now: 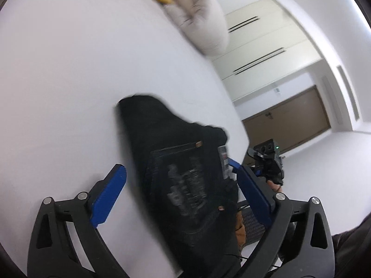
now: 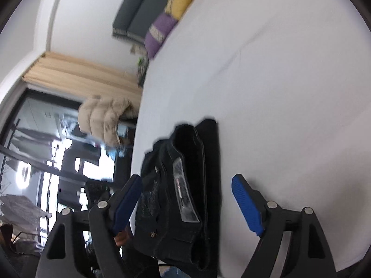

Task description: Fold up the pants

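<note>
1. The white bed [image 1: 69,69] fills most of what's ahead of both your grippers.
2. The black pants [image 1: 183,180] sit in a folded bundle at the bed's edge, right between your left gripper's fingers, and in the right wrist view [image 2: 185,197] between that gripper's fingers too.
3. A beige puffy jacket [image 1: 201,20] lies far ahead of your left gripper.
4. Your left gripper [image 1: 180,185] is spread wide, nothing pinched.
5. Your right gripper [image 2: 187,199] is spread wide as well.
</note>
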A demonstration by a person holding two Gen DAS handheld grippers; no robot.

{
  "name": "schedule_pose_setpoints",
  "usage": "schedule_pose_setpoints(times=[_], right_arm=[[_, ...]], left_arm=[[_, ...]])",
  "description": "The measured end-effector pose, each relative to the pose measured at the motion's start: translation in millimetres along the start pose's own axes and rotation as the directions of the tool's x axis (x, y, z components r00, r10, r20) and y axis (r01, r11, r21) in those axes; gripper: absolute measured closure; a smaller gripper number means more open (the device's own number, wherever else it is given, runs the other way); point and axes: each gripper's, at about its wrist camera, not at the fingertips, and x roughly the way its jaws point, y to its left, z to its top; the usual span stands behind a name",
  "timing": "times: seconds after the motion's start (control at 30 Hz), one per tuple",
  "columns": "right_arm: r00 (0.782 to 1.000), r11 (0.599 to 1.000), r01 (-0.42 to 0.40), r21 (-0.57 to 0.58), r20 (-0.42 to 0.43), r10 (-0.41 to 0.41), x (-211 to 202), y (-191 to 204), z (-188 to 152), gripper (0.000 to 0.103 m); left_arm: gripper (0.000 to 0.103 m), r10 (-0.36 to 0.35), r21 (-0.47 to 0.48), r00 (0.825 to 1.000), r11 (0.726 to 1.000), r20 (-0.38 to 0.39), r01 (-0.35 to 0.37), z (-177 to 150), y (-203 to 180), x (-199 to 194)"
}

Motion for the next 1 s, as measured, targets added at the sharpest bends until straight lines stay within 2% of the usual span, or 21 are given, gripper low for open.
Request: schedule_pose_setpoints(times=[0.1,0.2,0.27,0.33,0.4,0.43,0.47,0.5,0.53,0.57,0.6,0.67,0.8,0.87,1.0], right_arm=[[0.993,0.996,0.085,-0.012,-0.082,-0.086,23.5,-1.2,2.8,0.020],[0.992,0.998,0.067,-0.012,-0.111,-0.067,30.3,1.5,5.8,0.022],[0.986,0.997,0.070,-0.016,-0.148,-0.071,39.9,4.4,4.1,0.034],[0.977,0.996,0.090,-0.026,-0.193,-0.093,53.2,8.4,-0.4,0.036],[0.976,0.997,0.077,-0.020,-0.203,-0.080,59.7,10.0,-4.7,0.038],[0.976,0.997,0.083,-0.012,-0.203,-0.083,62.2,9.2,-5.2,0.045],[0.975,0.996,0.091,-0.002,-0.203,-0.090,64.6,8.3,-5.8,0.054],[0.974,0.995,0.102,0.004,-0.203,-0.099,67.0,7.3,-6.6,0.059],[0.973,0.993,0.117,-0.002,-0.201,-0.115,68.1,8.0,-7.6,0.066],[0.971,0.991,0.135,-0.013,-0.196,-0.135,68.2,9.9,-8.8,0.069],[0.971,0.988,0.149,-0.028,-0.187,-0.152,67.4,13.9,-10.4,0.071],[0.969,0.984,0.171,-0.057,-0.171,-0.178,65.2,23.2,-12.4,0.078],[0.973,0.980,0.171,-0.101,-0.140,-0.185,63.9,52.7,-5.4,0.081],[0.977,0.980,0.151,-0.127,-0.129,-0.167,70.1,71.1,3.7,0.082],[0.986,0.983,0.084,-0.163,-0.127,-0.106,103.0,106.9,35.4,0.082]], left_arm=[[0.006,0.046,-0.033,0.997,0.998,-0.055,-0.048,-1.9,10.3,11.3],[0.006,0.051,-0.032,0.994,0.998,-0.098,-0.055,1.1,6.3,25.4],[0.006,0.044,-0.050,0.992,0.997,-0.121,-0.051,5.3,3.1,32.4],[0.008,0.044,-0.040,0.983,0.998,-0.177,-0.052,5.4,-0.9,41.2],[0.009,0.046,-0.026,0.978,0.998,-0.202,-0.053,6.8,-6.8,50.4],[0.012,0.043,-0.021,0.975,0.999,-0.216,-0.048,7.3,-9.4,56.5],[0.023,0.050,-0.018,0.973,0.998,-0.227,-0.055,8.2,-10.8,60.0],[0.043,0.064,-0.020,0.971,0.997,-0.232,-0.071,9.3,-11.3,63.8],[0.055,0.074,-0.030,0.969,0.996,-0.235,-0.083,10.4,-10.0,64.1],[0.068,0.073,-0.051,0.969,0.995,-0.237,-0.087,11.0,-5.3,63.9],[0.074,0.055,-0.069,0.971,0.995,-0.232,-0.073,12.4,-1.5,62.0],[0.078,0.015,-0.092,0.976,0.995,-0.219,-0.036,13.9,2.3,57.4],[0.080,-0.038,-0.090,0.982,0.996,-0.183,0.022,24.8,-3.1,39.5],[0.080,-0.041,-0.074,0.987,0.997,-0.157,0.030,36.8,-5.1,26.6],[0.080,-0.016,-0.039,0.997,0.999,-0.082,0.013,38.6,-0.9,5.9]])
